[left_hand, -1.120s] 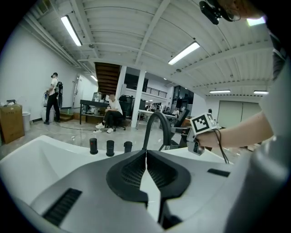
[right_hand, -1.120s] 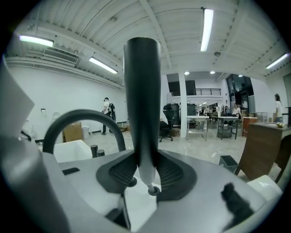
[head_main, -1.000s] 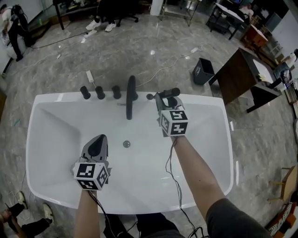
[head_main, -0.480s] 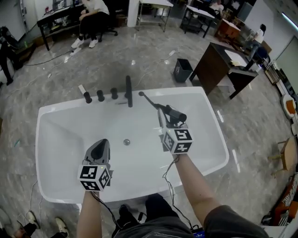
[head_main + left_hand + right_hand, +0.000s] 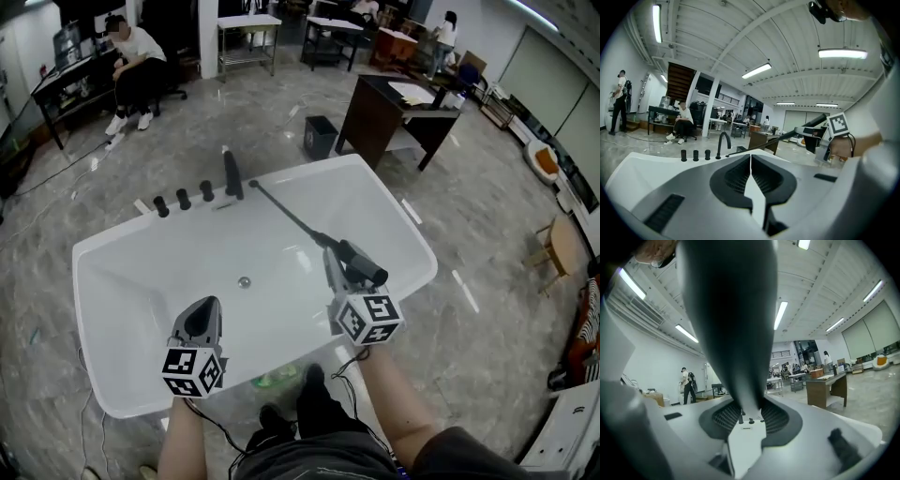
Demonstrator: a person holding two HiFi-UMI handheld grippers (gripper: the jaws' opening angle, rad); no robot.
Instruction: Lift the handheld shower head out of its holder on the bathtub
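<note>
Shower head [image 5: 362,263] is being gripped by right tongs [image 5: 335,267], lower right of centre, above tub [image 5: 131,281]; hose [image 5: 286,213] is being stretched back toward faucet [image 5: 231,173]. Left tongs [image 5: 199,317] clenched, empty. Lift judged done.

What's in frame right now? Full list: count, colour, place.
bathtub: 1, white, centre of head view
spout: 1, black, far rim of the tub
knobs: 3, black, in a row left of the spout
drain: 1, metal, tub floor
shower head: 1, black, held above the tub's near right part
hose: 1, dark, runs straight from far rim to shower head
desk: 1, dark brown, beyond the tub
bin: 1, black, floor beside desk
seated person: 1, white top, far left
left hand-held gripper: grey, shut, empty, over tub
right hand-held gripper: grey, shut on shower head
</note>
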